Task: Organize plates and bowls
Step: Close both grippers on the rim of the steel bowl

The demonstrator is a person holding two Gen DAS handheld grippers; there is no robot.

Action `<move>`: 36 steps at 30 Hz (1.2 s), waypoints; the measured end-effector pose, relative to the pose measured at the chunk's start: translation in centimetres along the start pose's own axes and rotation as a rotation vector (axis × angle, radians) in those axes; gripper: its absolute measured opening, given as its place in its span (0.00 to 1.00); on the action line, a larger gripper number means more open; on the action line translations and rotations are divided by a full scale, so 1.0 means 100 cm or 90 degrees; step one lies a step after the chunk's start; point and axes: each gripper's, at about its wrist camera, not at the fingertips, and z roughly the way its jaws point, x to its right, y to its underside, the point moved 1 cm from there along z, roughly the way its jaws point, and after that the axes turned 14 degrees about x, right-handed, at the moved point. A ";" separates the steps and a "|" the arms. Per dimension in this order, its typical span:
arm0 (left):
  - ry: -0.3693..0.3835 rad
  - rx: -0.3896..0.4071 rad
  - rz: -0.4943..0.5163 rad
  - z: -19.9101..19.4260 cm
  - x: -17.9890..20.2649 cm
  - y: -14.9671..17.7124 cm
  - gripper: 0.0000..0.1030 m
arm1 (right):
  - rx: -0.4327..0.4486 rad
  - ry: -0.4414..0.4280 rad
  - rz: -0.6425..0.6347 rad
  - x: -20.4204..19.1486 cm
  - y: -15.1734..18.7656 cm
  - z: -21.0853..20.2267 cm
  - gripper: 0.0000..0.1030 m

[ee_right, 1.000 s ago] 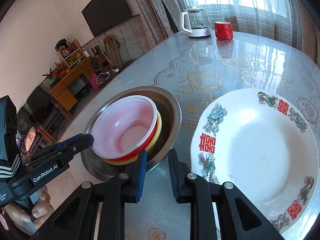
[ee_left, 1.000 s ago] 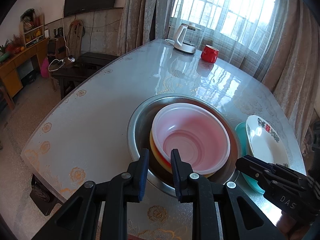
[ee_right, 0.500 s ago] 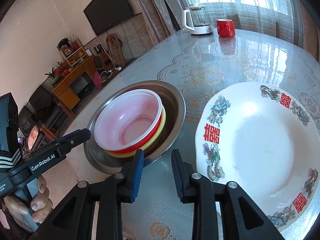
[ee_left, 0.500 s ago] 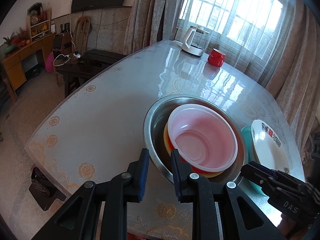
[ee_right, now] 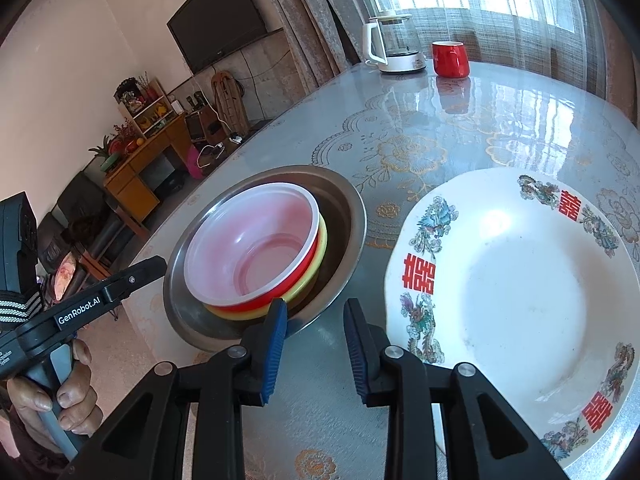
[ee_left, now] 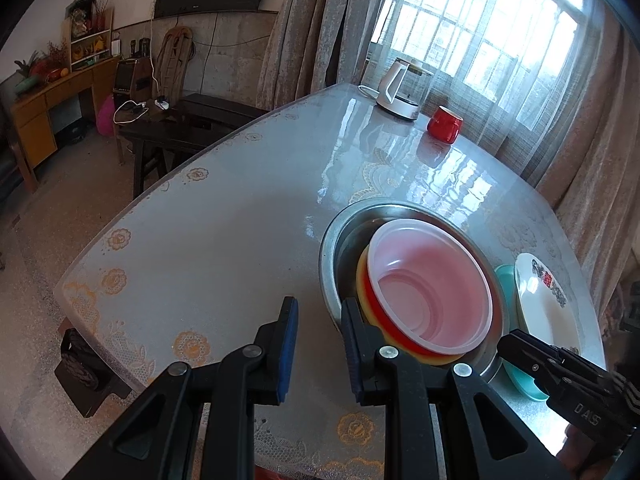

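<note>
On table (ee_right: 400, 128), nested bowls (ee_right: 256, 248), plate (ee_right: 520, 300)

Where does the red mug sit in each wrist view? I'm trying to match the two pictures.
Left wrist view: red mug upper right, on the table's far end by the window.
Right wrist view: red mug top, right of centre.
Shared landmark: the white kettle just left of it.

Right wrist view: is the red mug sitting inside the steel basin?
No, the red mug stands far across the table beside the kettle, while the steel basin holds stacked bowls.
</note>
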 end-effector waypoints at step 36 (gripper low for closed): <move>0.079 -0.053 0.001 0.060 -0.007 -0.013 0.19 | -0.064 0.030 -0.077 -0.003 -0.028 0.046 0.27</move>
